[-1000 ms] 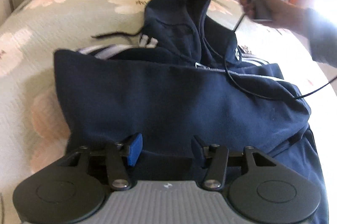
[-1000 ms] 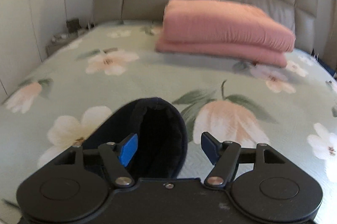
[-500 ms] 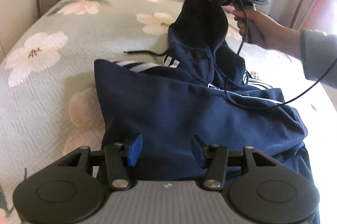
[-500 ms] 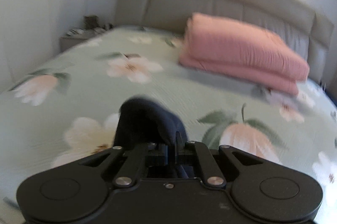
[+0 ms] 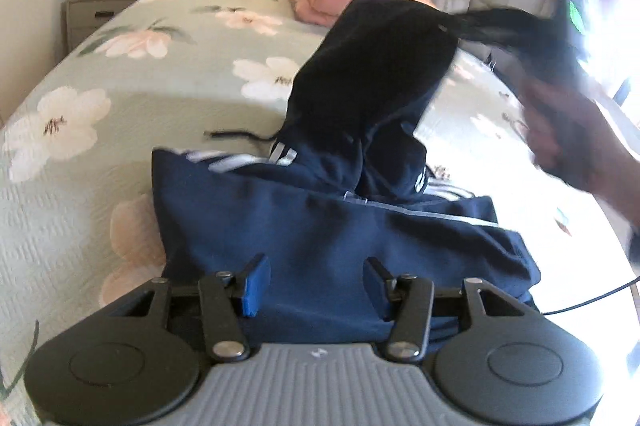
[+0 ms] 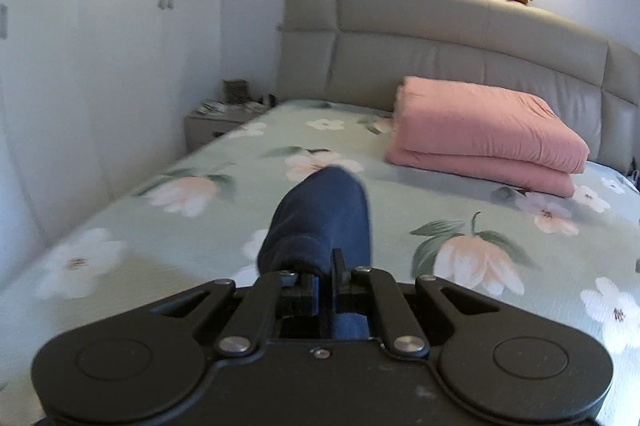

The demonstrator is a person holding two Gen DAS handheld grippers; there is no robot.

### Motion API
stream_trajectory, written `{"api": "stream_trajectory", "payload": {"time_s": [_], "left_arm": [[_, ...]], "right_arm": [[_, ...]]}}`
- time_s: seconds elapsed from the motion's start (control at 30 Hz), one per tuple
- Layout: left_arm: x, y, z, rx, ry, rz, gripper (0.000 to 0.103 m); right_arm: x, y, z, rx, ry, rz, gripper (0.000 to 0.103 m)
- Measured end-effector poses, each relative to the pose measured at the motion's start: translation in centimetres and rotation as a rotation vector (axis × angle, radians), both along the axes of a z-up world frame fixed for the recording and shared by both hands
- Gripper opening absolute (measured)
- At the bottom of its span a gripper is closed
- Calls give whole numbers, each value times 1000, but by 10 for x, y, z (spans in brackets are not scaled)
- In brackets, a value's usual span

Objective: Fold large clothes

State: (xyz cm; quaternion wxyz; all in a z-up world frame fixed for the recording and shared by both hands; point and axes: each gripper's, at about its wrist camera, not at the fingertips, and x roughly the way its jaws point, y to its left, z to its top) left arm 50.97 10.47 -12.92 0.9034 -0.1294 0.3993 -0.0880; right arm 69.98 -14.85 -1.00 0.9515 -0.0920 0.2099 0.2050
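Left wrist view shows my one navy hooded sweatshirt with white stripes (image 5: 320,226) lying near the foot edge of the flower-patterned green bed (image 5: 120,98), body flat, hood pulled up and toward the bed's right edge. My right gripper (image 6: 326,280) has its fingers clamped on the hood's rim, I judge to swing it over the body for a fold. My left gripper (image 5: 316,282) hovers above the hem, fingers apart and empty, probably ready to pin the cloth. One folded pink quilt (image 6: 488,138) sits by the headboard, one bedside cabinet (image 5: 96,10) beyond the left edge.
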Motion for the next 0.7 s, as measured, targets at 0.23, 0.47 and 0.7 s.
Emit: {"api": "stream_trajectory", "payload": {"time_s": [0.23,0.47,0.7], "left_arm": [[-13,7,24,8,-54,19,56],[-41,13,19,39,10,-12,58],[-40,16,5,-61,81,-56,61]], "right_arm": [[-168,-21,35,13,-96,142,9],[-272,-41,-43,-149,384,223,75],[-260,-68,-61,-23,514,16,75]]}}
